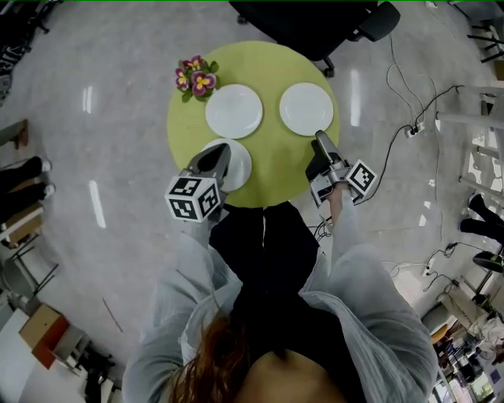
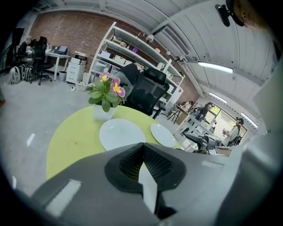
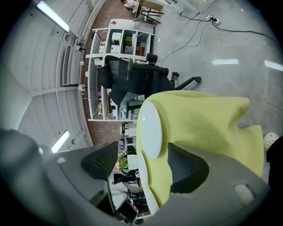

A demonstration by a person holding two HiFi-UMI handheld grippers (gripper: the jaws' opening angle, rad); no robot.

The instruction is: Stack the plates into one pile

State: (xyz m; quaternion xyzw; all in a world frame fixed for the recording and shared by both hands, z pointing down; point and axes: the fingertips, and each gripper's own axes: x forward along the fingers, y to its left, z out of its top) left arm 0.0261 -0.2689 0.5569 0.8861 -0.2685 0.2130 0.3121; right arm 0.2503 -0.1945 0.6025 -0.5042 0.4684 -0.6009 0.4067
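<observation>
- A person stands at a round green bench (image 1: pixel 277 171) with a two-jaw gripper in each hand; three white plates lie on it separately, none stacked.
- The far-left plate (image 1: pixel 234 111) sits just beside a pot of pink-and-yellow flowers (image 1: pixel 196 76). The far-right plate (image 1: pixel 306 108) lies apart from it, across a strip of bare bench.
- The near plate (image 1: pixel 241 167) lies at the bench's front left, partly covered by the left gripper (image 1: pixel 220 156), which hangs over it.
- The left gripper view shows the jaws closed, tips meeting (image 2: pixel 142 148); a white sliver shows in the gap behind them, and what it is cannot be told.
- The right gripper (image 1: pixel 321 140) is just in front of the far-right plate. Its own view, rolled sideways, shows the jaws apart (image 3: pixel 141 154) and gripping nothing, with that plate (image 3: pixel 150 130) seen between them.
- A black office chair (image 1: pixel 315 20) stands beyond the bench.
</observation>
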